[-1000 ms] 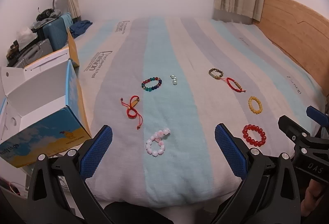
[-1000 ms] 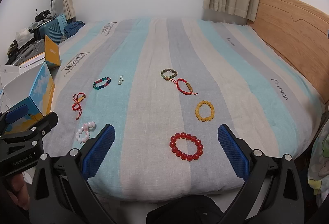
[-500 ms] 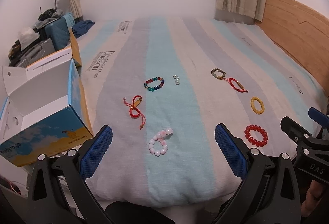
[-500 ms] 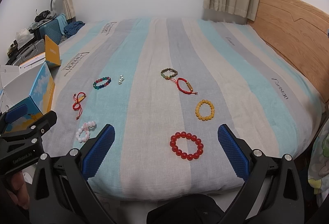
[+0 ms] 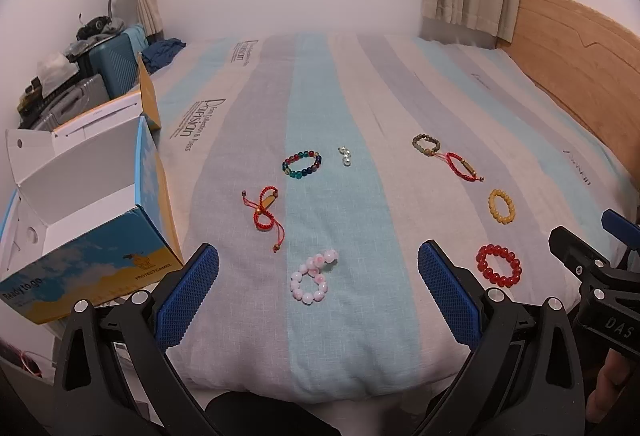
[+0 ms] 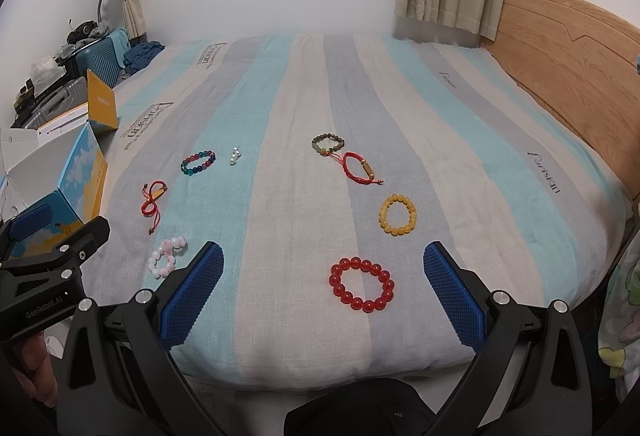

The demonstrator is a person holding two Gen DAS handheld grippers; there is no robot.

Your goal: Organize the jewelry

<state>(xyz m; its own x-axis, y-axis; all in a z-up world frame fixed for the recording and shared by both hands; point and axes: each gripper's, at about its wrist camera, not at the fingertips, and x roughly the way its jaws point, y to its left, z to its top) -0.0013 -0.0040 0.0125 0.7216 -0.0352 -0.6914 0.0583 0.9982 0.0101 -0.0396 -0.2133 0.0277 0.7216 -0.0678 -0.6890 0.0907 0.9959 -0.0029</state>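
Note:
Several bracelets lie on the striped bed. On the left are a pink bead bracelet, a red cord bracelet, a multicolour bead bracelet and small pearls. On the right are a red bead bracelet, a yellow bead bracelet, a red cord bracelet and an olive bead bracelet. My left gripper is open and empty, just before the pink bracelet. My right gripper is open and empty, just before the red bead bracelet.
An open blue and yellow cardboard box stands at the bed's left edge, with suitcases and clutter behind it. A wooden headboard runs along the right. The bed's front edge is close below both grippers.
The left gripper has shifted slightly, so the bracelets sit a little further right and up in its view. The right gripper's view is almost unchanged. Both stay open.

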